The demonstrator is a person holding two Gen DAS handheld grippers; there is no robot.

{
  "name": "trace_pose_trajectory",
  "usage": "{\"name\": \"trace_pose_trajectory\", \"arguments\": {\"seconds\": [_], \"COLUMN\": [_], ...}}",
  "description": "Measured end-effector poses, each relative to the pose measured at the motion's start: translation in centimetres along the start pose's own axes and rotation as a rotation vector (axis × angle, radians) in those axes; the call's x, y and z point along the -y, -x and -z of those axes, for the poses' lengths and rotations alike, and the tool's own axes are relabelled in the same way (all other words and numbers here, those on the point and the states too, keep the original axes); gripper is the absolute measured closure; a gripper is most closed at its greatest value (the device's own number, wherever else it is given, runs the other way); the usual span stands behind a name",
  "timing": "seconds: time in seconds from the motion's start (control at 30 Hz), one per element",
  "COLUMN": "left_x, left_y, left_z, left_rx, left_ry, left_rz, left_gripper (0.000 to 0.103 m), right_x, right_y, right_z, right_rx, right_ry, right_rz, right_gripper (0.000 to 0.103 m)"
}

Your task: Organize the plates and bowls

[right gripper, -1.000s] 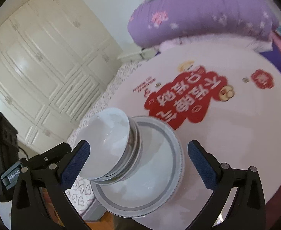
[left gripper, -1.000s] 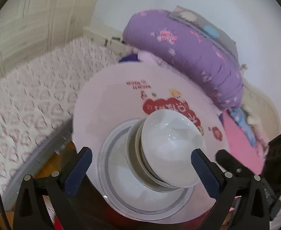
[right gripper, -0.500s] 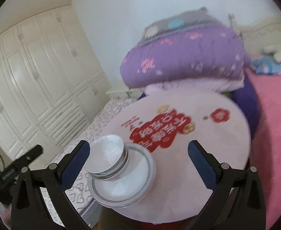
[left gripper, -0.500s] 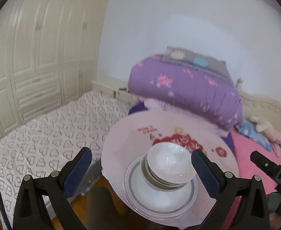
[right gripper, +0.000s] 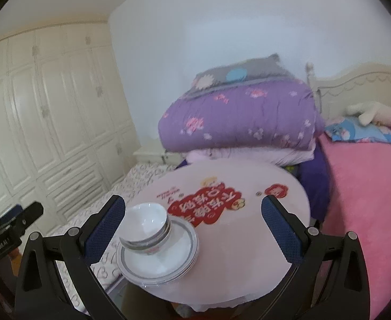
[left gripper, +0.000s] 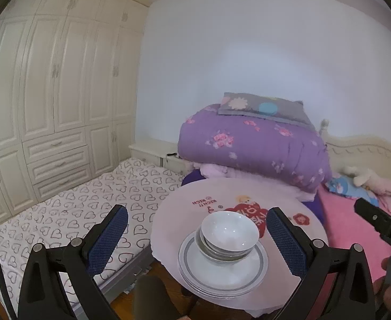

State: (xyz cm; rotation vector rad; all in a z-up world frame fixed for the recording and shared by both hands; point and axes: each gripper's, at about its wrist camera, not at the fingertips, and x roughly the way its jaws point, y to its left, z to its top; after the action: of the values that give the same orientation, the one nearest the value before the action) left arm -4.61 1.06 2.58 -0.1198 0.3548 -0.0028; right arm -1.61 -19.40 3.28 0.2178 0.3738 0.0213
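Judging from the layout, stacking appears complete: the bowls (left gripper: 228,236) sit nested on the plates (left gripper: 222,269) at the round table's (right gripper: 248,240) near edge. Left gripper (left gripper: 196,236) and right gripper (right gripper: 192,230) are both spread wide, empty (well clear). Next move probably calls only for verification.

Both tongs are held level in the air, empty: the left tongs (left gripper: 196,236) gape wide, the right tongs (right gripper: 192,225) likewise.

White bowls (left gripper: 229,234) nested — atop plates (left gripper: 222,276)
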Motion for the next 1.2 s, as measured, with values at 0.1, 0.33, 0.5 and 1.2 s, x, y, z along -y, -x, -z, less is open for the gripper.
{"name": "trace_pose_trajectory", "arguments": {"seconds": [0.1,0.33,0.5,1.2], "left_x": [-0.1,0.1,0.5,0.1], "left_y": [1.0,4.0,4.3,2.3], "left_z": [0.4,2.4,3.7,1.7], "left_rx": [0.019,0.103,0.12,0.047], "left_ry": [0.018,0.014,0.003,0.015], "left_rz": [0.005,-0.013,-0.027,0.0], "left_gripper": [0.001,0.001,0.001,0.001], "right_x": [-0.5,-2.0,-2.3,-2.3], "right_y": [1.2,2.3,2.1,2.3], "right_z": [-0.2,-0.3,-0.3,0.0], "right_rx": [0.037,0.054,0.052,0.059], "right_ry": [0.011,0.068,0.078,0.088], "right_rz": [0.02,0.038,0.032,0.022], "right_gripper": [0.0,0.0,0.0,0.0]}}
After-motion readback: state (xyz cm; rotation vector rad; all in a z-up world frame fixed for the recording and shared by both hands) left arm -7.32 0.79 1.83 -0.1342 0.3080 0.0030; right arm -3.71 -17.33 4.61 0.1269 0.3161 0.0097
